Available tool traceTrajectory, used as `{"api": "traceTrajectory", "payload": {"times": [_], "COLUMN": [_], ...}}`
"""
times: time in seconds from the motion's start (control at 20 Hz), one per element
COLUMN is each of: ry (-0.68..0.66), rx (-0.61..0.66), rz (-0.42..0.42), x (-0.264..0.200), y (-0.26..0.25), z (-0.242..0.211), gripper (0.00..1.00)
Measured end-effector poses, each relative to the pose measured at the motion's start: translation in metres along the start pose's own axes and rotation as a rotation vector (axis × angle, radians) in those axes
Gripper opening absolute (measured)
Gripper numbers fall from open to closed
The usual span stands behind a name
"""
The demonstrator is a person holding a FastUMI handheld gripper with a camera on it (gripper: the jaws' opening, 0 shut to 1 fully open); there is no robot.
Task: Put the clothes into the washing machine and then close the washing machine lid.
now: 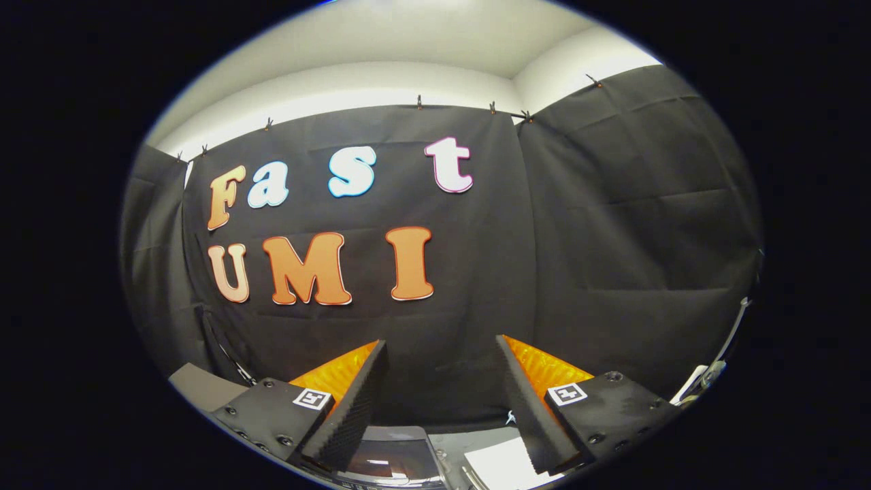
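My gripper (441, 350) is held high and points at the black cloth wall (612, 238). Its two fingers (354, 398) stand wide apart with nothing between them, orange on the outer faces and dark ribbed pads inside. Far below, between the fingers, I see part of the washing machine's top (391, 459), a dark glossy round surface with a grey rim. Whether its lid is up or down I cannot tell. A white flat patch (500, 463) lies just right of it, too small to name.
A grey corner of some surface (197, 388) sits beyond the left finger, with a dark cable beside it. A pale cable or stand (711, 371) rises at the far right. White ceiling (408, 47) tops the cloth walls.
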State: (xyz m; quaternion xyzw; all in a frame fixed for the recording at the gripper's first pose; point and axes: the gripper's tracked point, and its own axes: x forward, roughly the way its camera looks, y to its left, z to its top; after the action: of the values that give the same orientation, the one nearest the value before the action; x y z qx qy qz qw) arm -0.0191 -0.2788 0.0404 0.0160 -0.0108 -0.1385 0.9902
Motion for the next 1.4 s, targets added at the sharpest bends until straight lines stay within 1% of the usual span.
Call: {"api": "traceTrajectory", "payload": {"times": [0.25,0.5,0.65,1.1,1.4], "ry": [-0.021,-0.023,-0.026,-0.032,-0.027], "rx": [0.012,-0.016,-0.025,-0.012,-0.014], "rz": [0.031,0.054,0.054,0.075,0.075], "x": [-0.007,-0.001,0.001,0.005,0.008], "y": [0.011,0.025,0.024,0.032,0.032], "z": [0.019,0.018,0.019,0.022,0.021], "gripper": [1.00,1.00,1.00,1.00,1.00]}}
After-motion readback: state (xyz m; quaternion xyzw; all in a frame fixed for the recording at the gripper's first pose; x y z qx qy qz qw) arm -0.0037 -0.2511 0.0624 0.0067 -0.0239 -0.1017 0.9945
